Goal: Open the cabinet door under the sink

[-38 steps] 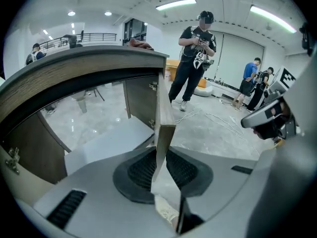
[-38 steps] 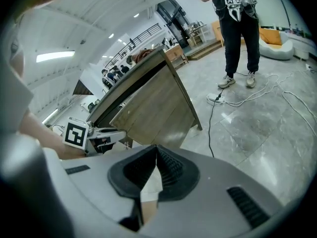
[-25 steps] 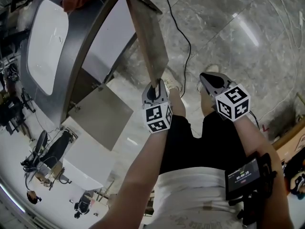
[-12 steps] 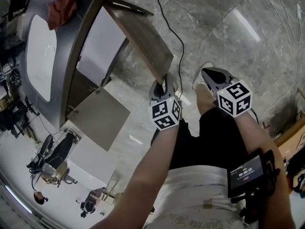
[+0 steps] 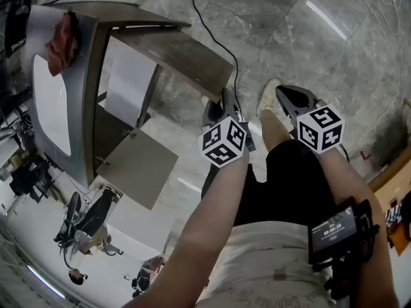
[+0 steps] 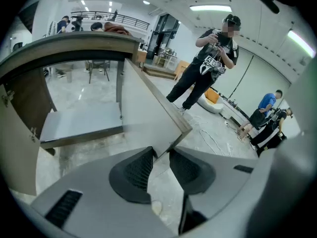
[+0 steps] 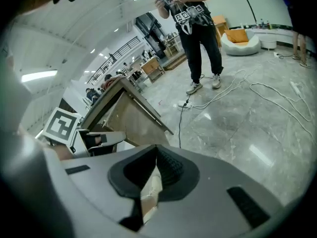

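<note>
The left tongs (image 6: pixel 161 156) have just been opening, and the door (image 5: pixel 183 55) corner sits loosely between the jaws. The right tongs (image 7: pixel 155 155) are closed on nothing. The door stands swung wide at eleven o'clock. I think it is best to let go fully, then back straight off.

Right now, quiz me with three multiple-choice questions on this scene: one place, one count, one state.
1. Where is the red cloth? A on the countertop; B on the floor; C in the basin.
2. How many doors of the cabinet stand open? A none; B one; C two.
3. The fingers of the right gripper are: A wide apart; B together, empty; C clamped on a door.
Answers: A, it lies on the grey top; C, the upper door and lower door both swing out; B, its view shows them meeting on nothing.
</note>
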The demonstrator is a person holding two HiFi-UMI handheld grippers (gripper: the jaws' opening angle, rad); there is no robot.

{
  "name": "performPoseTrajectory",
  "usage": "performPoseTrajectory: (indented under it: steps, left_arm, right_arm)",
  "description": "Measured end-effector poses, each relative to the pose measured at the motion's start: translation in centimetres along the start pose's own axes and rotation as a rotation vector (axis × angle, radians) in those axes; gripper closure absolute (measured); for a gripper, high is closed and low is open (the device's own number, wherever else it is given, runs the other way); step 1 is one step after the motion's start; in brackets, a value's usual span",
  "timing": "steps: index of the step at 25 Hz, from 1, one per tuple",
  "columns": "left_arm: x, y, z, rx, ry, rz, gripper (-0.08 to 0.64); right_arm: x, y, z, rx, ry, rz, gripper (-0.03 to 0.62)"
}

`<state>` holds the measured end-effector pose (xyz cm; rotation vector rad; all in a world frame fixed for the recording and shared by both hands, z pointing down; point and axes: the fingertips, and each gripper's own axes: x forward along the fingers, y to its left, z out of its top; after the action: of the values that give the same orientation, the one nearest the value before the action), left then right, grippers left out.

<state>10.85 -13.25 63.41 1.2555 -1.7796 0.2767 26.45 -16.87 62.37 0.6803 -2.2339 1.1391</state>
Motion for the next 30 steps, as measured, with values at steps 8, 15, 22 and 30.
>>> performPoseTrajectory:
  steps: [8,15,22,30]
  left_arm:
    - [3.1,-4.8,1.8,0.001,-0.002,-0.055,0.437]
    - [3.3,-5.6,2.1,-0.004,0.009,-0.069,0.434]
    - [4.1,-6.6,2.6,0.058,-0.006,-0.1,0.439]
    - [3.5,-6.6,2.2,0.216,0.009,-0.238,0.44]
  right_arm:
    - [-1.1,-2.3,1.2,0.058,-0.037,-0.024,0.577]
    - [-1.5,-3.6,2.0,0.079,-0.043,-0.029,0.577]
    - [-1.4,-4.8,2.6,0.059,-0.029,-0.02,0.577]
    - [-2.1,-5.9,2.5,0.078,-0.056,-0.055,0.577]
